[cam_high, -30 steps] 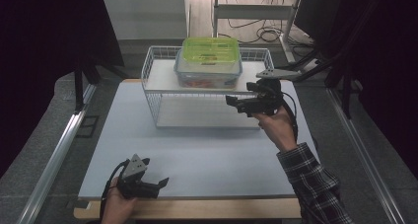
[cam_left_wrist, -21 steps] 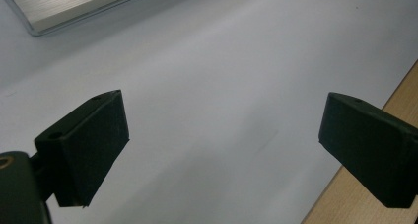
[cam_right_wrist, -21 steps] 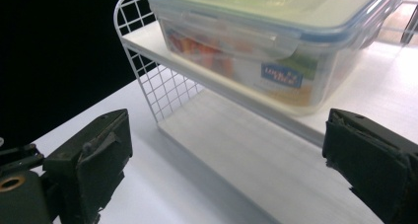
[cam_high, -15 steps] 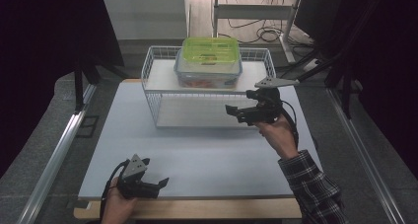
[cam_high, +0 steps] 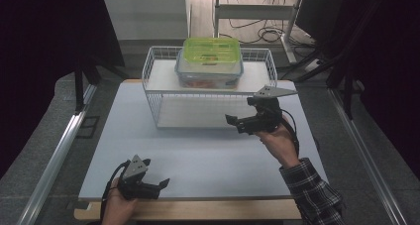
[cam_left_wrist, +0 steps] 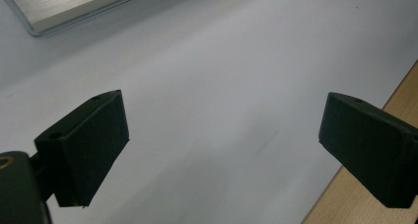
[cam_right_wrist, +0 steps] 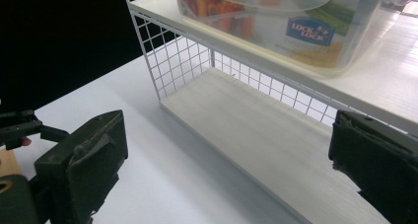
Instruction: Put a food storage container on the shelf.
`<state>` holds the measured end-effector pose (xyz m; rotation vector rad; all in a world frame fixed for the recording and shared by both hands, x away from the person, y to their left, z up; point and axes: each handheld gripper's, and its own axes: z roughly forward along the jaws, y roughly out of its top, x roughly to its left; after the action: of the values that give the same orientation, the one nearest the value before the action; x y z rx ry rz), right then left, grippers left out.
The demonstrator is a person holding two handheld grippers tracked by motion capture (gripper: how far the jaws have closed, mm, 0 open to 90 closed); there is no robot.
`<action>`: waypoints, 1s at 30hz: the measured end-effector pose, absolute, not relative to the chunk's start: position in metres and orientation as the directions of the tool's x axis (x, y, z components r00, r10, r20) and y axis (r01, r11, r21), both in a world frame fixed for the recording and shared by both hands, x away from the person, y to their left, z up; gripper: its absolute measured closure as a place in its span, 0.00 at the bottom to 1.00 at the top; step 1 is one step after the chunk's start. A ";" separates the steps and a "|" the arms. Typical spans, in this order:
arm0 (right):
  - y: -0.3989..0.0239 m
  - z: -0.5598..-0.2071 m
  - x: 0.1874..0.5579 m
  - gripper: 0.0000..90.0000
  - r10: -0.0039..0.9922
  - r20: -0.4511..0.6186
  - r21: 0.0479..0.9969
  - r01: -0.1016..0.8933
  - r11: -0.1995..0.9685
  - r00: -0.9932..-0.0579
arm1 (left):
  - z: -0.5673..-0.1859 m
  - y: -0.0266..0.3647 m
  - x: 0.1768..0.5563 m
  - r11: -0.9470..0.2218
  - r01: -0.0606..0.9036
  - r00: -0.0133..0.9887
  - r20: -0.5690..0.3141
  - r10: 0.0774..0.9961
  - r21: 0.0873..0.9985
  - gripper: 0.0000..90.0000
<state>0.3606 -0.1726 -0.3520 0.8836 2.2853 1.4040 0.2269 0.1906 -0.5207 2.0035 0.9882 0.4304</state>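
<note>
Centrally, white wire rack [cam_high: 157, 88] stands at table's far side; clear food container [cam_high: 208, 68] with green lid sits on upper shelf, lower shelf bare. Right gripper [cam_high: 243, 123] hovers just before rack's front right, jaws spread, holding nothing, pointing left. Left gripper [cam_high: 159, 186] low near table's near edge, jaws wide apart, nothing between. Container's contents blurred.
</note>
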 end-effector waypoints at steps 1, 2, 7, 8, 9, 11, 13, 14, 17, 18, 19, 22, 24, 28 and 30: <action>-0.172 -0.353 0.360 0.02 0.649 0.050 0.883 0.337 0.327 -0.760 | -0.521 0.191 0.227 -0.337 0.486 0.630 -0.056 0.774 0.807 0.05; -0.172 -0.354 0.359 0.02 0.647 0.048 0.883 0.336 0.329 -0.761 | -0.521 0.191 0.227 -0.336 0.486 0.630 -0.057 0.775 0.807 0.05; -0.173 -0.358 0.356 0.02 0.644 0.048 0.883 0.334 0.330 -0.763 | -0.521 0.191 0.227 -0.337 0.486 0.631 -0.057 0.774 0.807 0.05; -0.173 -0.358 0.355 0.02 0.642 0.051 0.882 0.336 0.330 -0.765 | -0.521 0.190 0.227 -0.337 0.486 0.631 -0.056 0.774 0.807 0.05; -0.173 -0.359 0.354 0.02 0.643 0.051 0.881 0.338 0.332 -0.764 | -0.521 0.190 0.227 -0.338 0.485 0.631 -0.055 0.774 0.806 0.05; -0.174 -0.361 0.353 0.02 0.644 0.047 0.880 0.337 0.335 -0.764 | -0.521 0.190 0.227 -0.337 0.485 0.631 -0.056 0.774 0.807 0.05; -0.174 -0.363 0.353 0.02 0.645 0.047 0.878 0.339 0.337 -0.763 | -0.521 0.191 0.227 -0.337 0.485 0.631 -0.056 0.774 0.807 0.05; -0.174 -0.364 0.352 0.02 0.645 0.045 0.879 0.338 0.338 -0.762 | -0.521 0.191 0.227 -0.338 0.485 0.631 -0.055 0.773 0.807 0.05; -0.176 -0.367 0.351 0.02 0.647 0.047 0.878 0.340 0.336 -0.761 | -0.520 0.191 0.227 -0.336 0.485 0.631 -0.057 0.773 0.807 0.05; -0.176 -0.367 0.351 0.02 0.648 0.045 0.879 0.338 0.336 -0.760 | -0.520 0.191 0.227 -0.335 0.484 0.632 -0.058 0.773 0.808 0.05; -0.177 -0.369 0.351 0.02 0.650 0.039 0.879 0.336 0.339 -0.759 | -0.520 0.191 0.227 -0.334 0.484 0.632 -0.059 0.773 0.809 0.05; -0.178 -0.372 0.350 0.02 0.652 0.038 0.876 0.339 0.342 -0.757 | -0.520 0.192 0.227 -0.331 0.484 0.633 -0.063 0.771 0.810 0.05; -0.179 -0.374 0.349 0.01 0.653 0.035 0.876 0.339 0.344 -0.756 | -0.520 0.192 0.227 -0.330 0.483 0.633 -0.064 0.771 0.811 0.05; -0.180 -0.379 0.347 0.01 0.657 0.027 0.874 0.336 0.350 -0.753 | -0.521 0.191 0.227 -0.330 0.483 0.634 -0.064 0.770 0.811 0.05; -0.181 -0.382 0.346 0.01 0.659 0.021 0.873 0.335 0.354 -0.751 | -0.521 0.191 0.227 -0.327 0.484 0.634 -0.067 0.771 0.811 0.05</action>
<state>0.3459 -0.1807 -0.3818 0.8779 2.2877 1.3555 0.2270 0.1912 -0.5206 1.9926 0.9836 0.4200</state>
